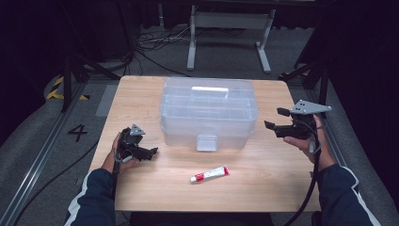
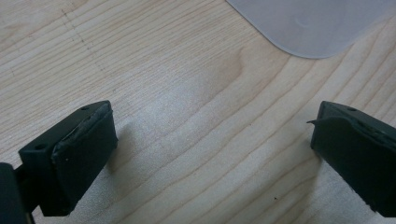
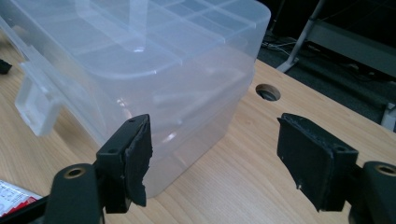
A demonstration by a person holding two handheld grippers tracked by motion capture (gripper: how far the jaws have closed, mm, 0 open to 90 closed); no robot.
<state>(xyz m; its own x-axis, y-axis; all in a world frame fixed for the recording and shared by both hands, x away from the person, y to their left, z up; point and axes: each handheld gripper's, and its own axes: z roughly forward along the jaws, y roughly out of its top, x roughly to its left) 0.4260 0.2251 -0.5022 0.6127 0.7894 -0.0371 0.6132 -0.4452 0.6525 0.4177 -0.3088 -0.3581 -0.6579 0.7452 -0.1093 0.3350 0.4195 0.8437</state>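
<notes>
Tube label cut off

The table has a light wooden top with visible grain. A clear plastic box with a closed lid stands on its middle, toward the far side. A small white and red tube lies on the wood near the box's front latch.
</notes>
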